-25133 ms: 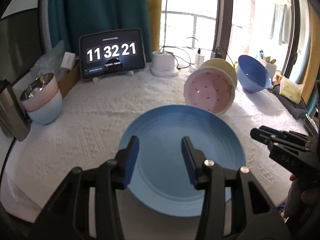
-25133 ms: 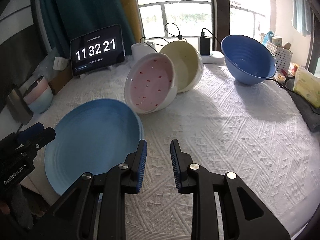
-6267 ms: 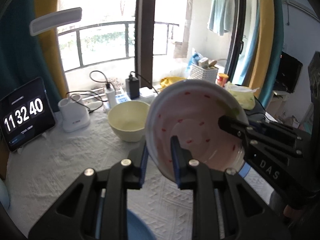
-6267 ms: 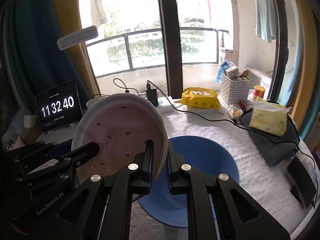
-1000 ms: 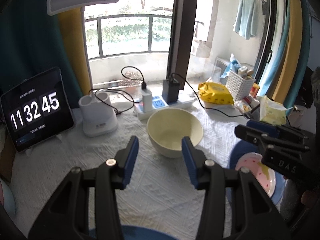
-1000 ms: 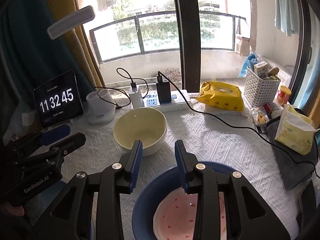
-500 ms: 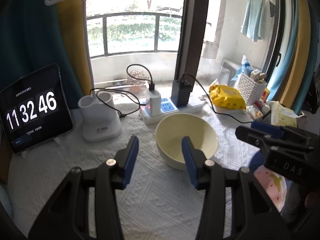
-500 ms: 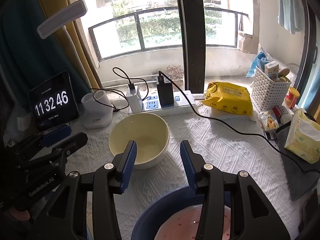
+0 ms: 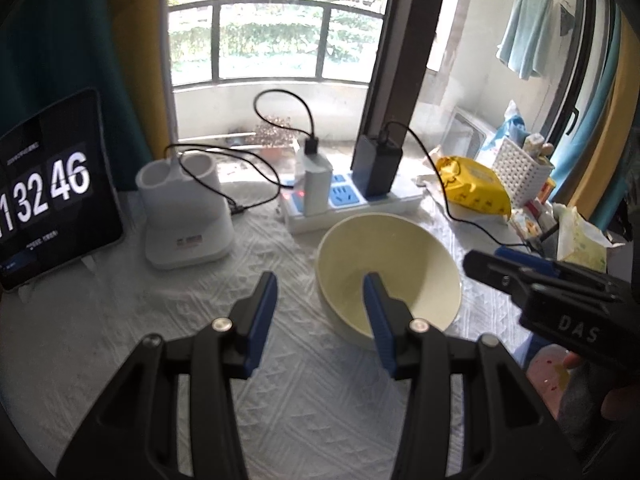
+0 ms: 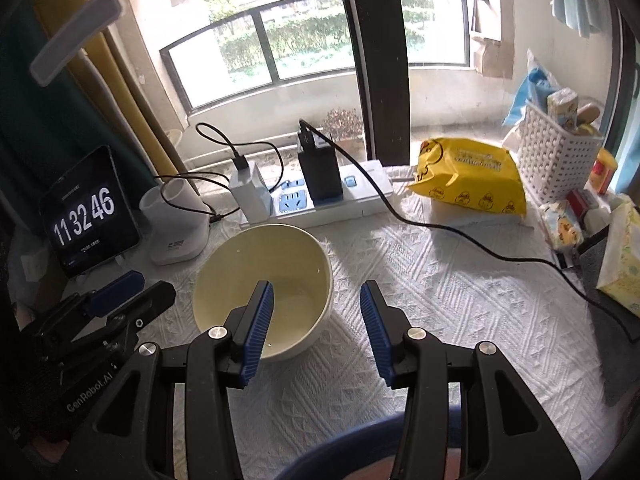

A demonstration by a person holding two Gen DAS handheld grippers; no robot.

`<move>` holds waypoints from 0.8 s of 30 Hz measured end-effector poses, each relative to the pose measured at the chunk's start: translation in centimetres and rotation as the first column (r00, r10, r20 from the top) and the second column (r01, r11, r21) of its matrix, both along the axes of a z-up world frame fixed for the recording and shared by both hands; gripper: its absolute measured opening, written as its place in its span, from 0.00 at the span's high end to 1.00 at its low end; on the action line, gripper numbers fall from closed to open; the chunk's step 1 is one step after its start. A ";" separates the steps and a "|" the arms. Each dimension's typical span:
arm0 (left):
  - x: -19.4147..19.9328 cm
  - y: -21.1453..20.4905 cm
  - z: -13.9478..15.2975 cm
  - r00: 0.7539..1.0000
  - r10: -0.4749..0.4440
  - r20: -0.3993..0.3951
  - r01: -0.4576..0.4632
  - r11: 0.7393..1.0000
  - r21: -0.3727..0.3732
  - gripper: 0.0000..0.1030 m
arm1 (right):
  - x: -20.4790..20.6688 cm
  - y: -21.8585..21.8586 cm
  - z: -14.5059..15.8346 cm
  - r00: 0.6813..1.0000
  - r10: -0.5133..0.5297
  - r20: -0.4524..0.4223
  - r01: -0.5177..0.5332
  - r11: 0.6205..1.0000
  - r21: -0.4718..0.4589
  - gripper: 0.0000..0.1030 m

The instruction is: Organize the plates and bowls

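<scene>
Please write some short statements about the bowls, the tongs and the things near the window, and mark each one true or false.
1. The yellow bowl stands upright on the white cloth. True.
2. The left tongs grip the yellow bowl. False: they are open and hold nothing.
3. The right tongs are open and empty. True.
4. The yellow bowl holds food. False: it looks empty.
5. The tablet shows 11 32 46. True.
6. The power strip has nothing plugged in. False: chargers are plugged in.
</scene>
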State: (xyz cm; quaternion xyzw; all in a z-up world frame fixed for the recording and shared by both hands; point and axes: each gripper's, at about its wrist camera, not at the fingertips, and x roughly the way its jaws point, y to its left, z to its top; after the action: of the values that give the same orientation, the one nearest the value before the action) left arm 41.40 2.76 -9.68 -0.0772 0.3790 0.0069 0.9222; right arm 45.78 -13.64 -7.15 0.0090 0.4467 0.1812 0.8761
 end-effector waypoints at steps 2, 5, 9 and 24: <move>0.5 -0.4 -0.3 1.000 -0.011 -0.012 0.011 1.000 0.005 0.55 | 0.5 0.1 -0.5 1.000 -0.003 -0.024 0.003 1.000 -0.001 0.54; 1.1 -1.0 -0.9 0.999 -0.024 -0.033 0.024 1.000 0.011 0.55 | 1.3 0.4 -1.6 0.998 -0.008 -0.069 0.007 1.000 -0.011 0.54; 1.8 -1.1 -1.9 0.997 -0.026 -0.070 0.026 1.000 0.000 0.55 | 2.1 1.0 -2.8 0.993 -0.008 -0.119 0.004 1.000 -0.029 0.54; 3.4 -1.3 -3.8 0.988 -0.035 -0.151 0.034 0.999 -0.007 0.57 | 3.5 1.3 -5.4 0.976 -0.014 -0.218 0.001 0.998 -0.060 0.54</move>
State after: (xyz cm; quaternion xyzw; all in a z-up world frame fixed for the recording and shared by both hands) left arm 44.83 1.49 -13.46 -0.0716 0.4490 -0.0040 0.8907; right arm 49.25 -12.38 -12.56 0.0044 0.5452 0.1622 0.8224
